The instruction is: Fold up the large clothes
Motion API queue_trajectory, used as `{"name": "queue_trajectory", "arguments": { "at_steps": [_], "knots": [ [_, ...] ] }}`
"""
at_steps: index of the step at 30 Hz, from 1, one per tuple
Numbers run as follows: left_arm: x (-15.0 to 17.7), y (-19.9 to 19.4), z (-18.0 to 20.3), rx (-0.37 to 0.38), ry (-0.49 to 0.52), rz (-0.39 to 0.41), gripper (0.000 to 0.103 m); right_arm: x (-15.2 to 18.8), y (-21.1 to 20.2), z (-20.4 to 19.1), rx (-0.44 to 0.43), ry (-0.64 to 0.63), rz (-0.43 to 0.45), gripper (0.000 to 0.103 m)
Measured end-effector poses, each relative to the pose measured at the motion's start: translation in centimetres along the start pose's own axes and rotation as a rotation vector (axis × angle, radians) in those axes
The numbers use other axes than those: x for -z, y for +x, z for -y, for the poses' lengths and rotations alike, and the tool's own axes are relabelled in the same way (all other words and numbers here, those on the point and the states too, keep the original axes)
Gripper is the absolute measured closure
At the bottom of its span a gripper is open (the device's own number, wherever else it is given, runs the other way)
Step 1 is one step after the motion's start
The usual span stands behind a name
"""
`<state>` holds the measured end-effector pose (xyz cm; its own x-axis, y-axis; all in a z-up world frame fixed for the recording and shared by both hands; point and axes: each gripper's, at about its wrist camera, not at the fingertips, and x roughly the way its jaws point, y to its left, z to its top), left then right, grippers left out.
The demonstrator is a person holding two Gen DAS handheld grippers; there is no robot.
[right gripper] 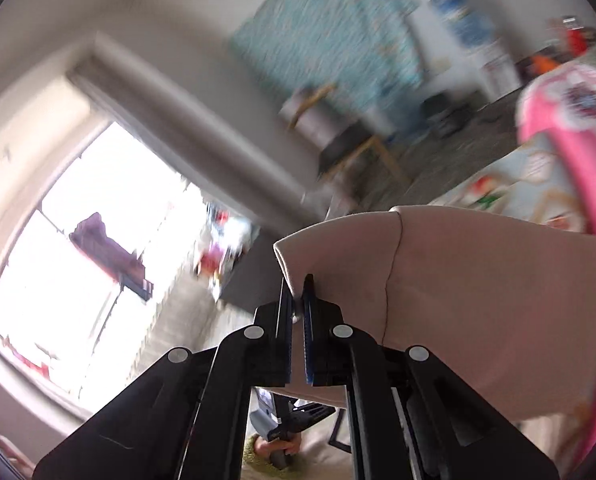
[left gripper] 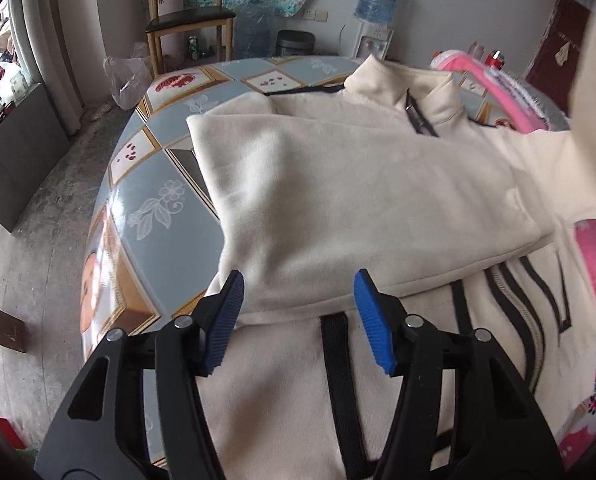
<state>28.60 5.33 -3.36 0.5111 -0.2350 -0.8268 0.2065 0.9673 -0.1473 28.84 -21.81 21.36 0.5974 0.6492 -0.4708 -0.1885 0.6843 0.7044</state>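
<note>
A large cream zip-collar sweatshirt [left gripper: 338, 184] with black stripes lies on the patterned table [left gripper: 166, 224], its left sleeve folded across the chest. My left gripper [left gripper: 298, 316] is open and empty, hovering just above the folded sleeve's near edge. My right gripper [right gripper: 298, 300] is shut on the cream sleeve cuff [right gripper: 438, 280] and holds it lifted in the air; the right wrist view is blurred. That raised sleeve also shows in the left wrist view [left gripper: 590, 92] at the right edge.
A pink floral blanket [left gripper: 594, 280] lies along the table's right side. Beyond the table stand a wooden chair [left gripper: 190, 20], a water dispenser [left gripper: 378, 12], a plastic bag [left gripper: 128, 80] and a dark cabinet [left gripper: 18, 152] on the left.
</note>
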Motion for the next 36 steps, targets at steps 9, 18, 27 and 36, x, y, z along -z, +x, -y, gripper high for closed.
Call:
{"name": "queue_trajectory", "arguments": {
  "at_steps": [9,18,27,36],
  "knots": [
    [0.8,-3.2,-1.9,0.103,-0.006,0.021,0.049,8.7,16.4,6.6,0.171,0.067,-0.286,0.050],
    [-3.4,1.7,-1.7,0.248,-0.129,-0.067,0.067,11.8,5.3,16.3,0.396,0.148,-0.104,0.050],
    [-4.4,6.6,-1.2,0.198,-0.253,-0.173,0.091,15.7,-1.2,21.0,0.548,0.160,-0.010,0.050],
    [-7.8,-1.0,0.2,0.164,-0.176,0.021,0.100,16.3,-3.2,24.0,0.543,0.246,0.046,0.050]
  ]
}}
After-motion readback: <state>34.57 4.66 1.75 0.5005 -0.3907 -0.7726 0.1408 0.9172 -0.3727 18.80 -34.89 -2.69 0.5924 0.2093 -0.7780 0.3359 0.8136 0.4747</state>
